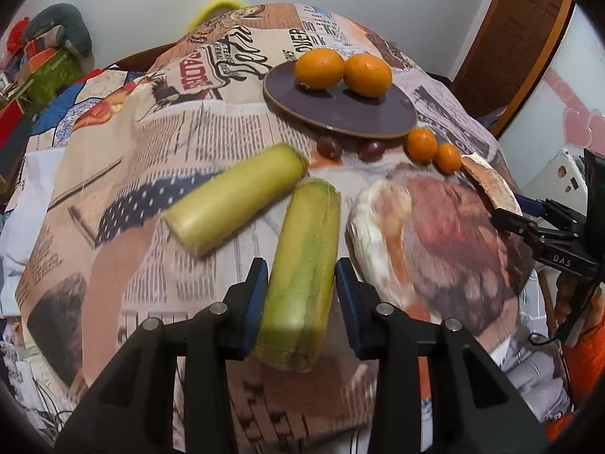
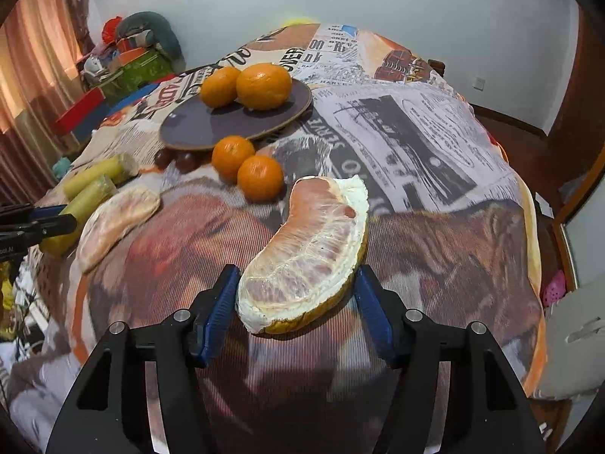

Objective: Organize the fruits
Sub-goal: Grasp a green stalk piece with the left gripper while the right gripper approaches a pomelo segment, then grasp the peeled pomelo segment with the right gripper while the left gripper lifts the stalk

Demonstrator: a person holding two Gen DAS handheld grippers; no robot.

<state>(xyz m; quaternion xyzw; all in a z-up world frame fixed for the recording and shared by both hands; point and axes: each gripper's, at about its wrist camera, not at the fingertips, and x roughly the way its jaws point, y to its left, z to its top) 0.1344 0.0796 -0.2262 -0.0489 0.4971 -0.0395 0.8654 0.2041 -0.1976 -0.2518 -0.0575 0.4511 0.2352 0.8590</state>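
My left gripper [image 1: 300,287] is shut on a green-yellow sugarcane piece [image 1: 302,265]. A second sugarcane piece [image 1: 234,196] lies to its left. A peeled pomelo wedge [image 1: 378,234] lies to its right. My right gripper [image 2: 298,302] is open around a pomelo wedge with rind [image 2: 310,253], its pads close to both sides. A dark round plate [image 2: 211,121] holds two oranges [image 2: 264,85]. Two small oranges [image 2: 245,166] and two dark grapes [image 2: 177,159] lie in front of the plate.
The table carries a newspaper-print cloth [image 2: 416,143]. Boxes and cushions [image 2: 132,60] are stacked at the far left. A wooden door [image 1: 522,30] stands at the right. The table edge drops off on the right [image 2: 529,265].
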